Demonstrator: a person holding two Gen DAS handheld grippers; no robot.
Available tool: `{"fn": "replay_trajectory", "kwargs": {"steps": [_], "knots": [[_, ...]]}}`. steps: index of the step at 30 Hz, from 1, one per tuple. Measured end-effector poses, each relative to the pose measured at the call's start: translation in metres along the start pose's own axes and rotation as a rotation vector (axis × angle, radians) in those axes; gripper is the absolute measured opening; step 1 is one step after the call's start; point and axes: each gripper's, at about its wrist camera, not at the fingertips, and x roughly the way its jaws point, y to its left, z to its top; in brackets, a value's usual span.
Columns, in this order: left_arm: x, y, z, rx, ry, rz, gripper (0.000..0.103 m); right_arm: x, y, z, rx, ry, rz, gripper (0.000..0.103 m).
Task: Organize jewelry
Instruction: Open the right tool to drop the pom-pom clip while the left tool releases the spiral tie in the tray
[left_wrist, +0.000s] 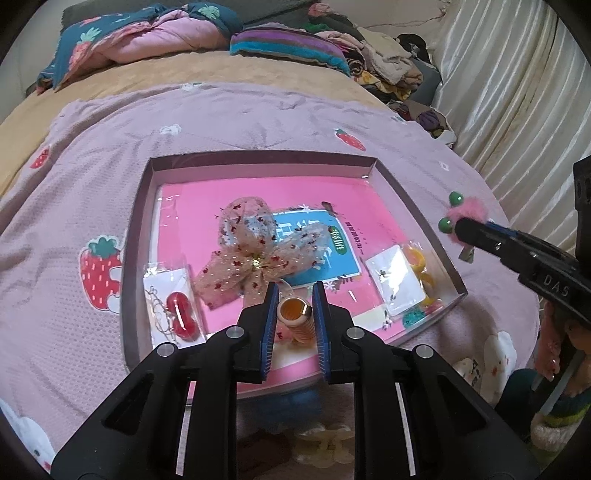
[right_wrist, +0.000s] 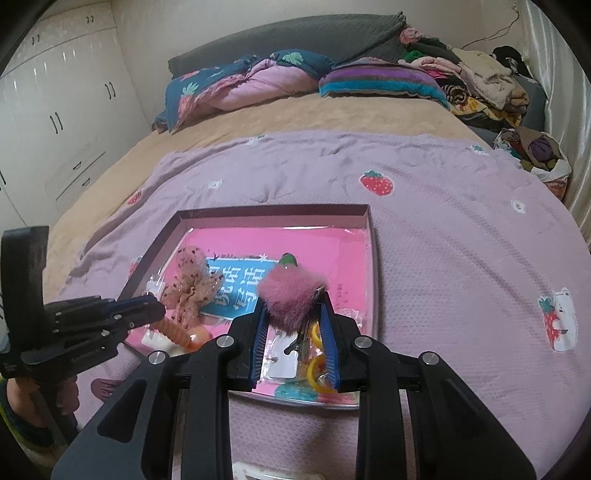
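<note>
A shallow grey box (left_wrist: 255, 162) with a pink lining lies on the lilac strawberry blanket; it also shows in the right wrist view (right_wrist: 273, 214). My left gripper (left_wrist: 295, 295) is shut on an orange ribbed spiral hair tie (left_wrist: 295, 314) over the box's near edge; the tie shows in the right wrist view (right_wrist: 177, 328). My right gripper (right_wrist: 291, 295) is shut on a fluffy pink hair clip (right_wrist: 291, 291) with green beads, held above the box's right side. In the left wrist view that clip (left_wrist: 465, 214) hangs just outside the box's right wall.
In the box lie a sheer floral bow (left_wrist: 255, 254), a carded red heart piece (left_wrist: 179, 314), a white card (left_wrist: 395, 277) and yellow rings (left_wrist: 415, 258). Pillows (right_wrist: 380, 81) and piled clothes (right_wrist: 480, 85) sit at the bed's head. A curtain (left_wrist: 517, 92) hangs right.
</note>
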Motion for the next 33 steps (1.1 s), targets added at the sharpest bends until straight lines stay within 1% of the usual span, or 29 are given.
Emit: {"fn": "replay_trajectory", "kwargs": {"steps": [6,12,14,16,21,24,25,26,27,28,29,30,33], "knots": [[-0.010,0.005,-0.003,0.000,-0.018,0.017,0.011,0.023,0.015,-0.005,-0.035,0.062,0.021,0.028],[-0.024,0.008,-0.002,-0.002,-0.041,0.026,0.012,0.032,0.025,-0.010,-0.042,0.085,0.038,0.030],[-0.029,0.009,-0.002,-0.002,-0.051,0.030,0.013,0.031,0.025,-0.011,-0.041,0.086,0.041,0.037],[-0.033,0.008,-0.001,-0.005,-0.057,0.029,0.013,0.028,0.025,-0.011,-0.039,0.083,0.042,0.038],[-0.041,0.008,-0.001,-0.006,-0.074,0.028,0.013,0.015,0.024,-0.011,-0.032,0.060,0.039,0.047],[-0.047,0.006,0.000,-0.006,-0.083,0.030,0.013,0.004,0.023,-0.010,-0.030,0.038,0.036,0.054],[-0.049,0.006,0.000,-0.007,-0.087,0.031,0.014,0.001,0.023,-0.010,-0.030,0.032,0.035,0.058],[-0.051,0.006,-0.001,-0.007,-0.092,0.034,0.018,-0.003,0.023,-0.010,-0.027,0.022,0.034,0.062],[-0.054,0.006,-0.001,-0.009,-0.095,0.034,0.022,-0.008,0.022,-0.010,-0.022,0.011,0.035,0.063],[-0.057,0.006,-0.001,-0.012,-0.098,0.031,0.023,-0.012,0.022,-0.009,-0.018,0.002,0.036,0.065],[-0.061,0.006,-0.001,-0.015,-0.105,0.032,0.025,-0.016,0.022,-0.009,-0.015,-0.005,0.034,0.070],[-0.063,0.006,-0.001,-0.016,-0.109,0.034,0.028,-0.020,0.021,-0.009,-0.012,-0.014,0.031,0.073],[-0.073,0.007,-0.002,-0.027,-0.126,0.035,0.036,-0.034,0.021,-0.009,-0.001,-0.043,0.028,0.079]]}}
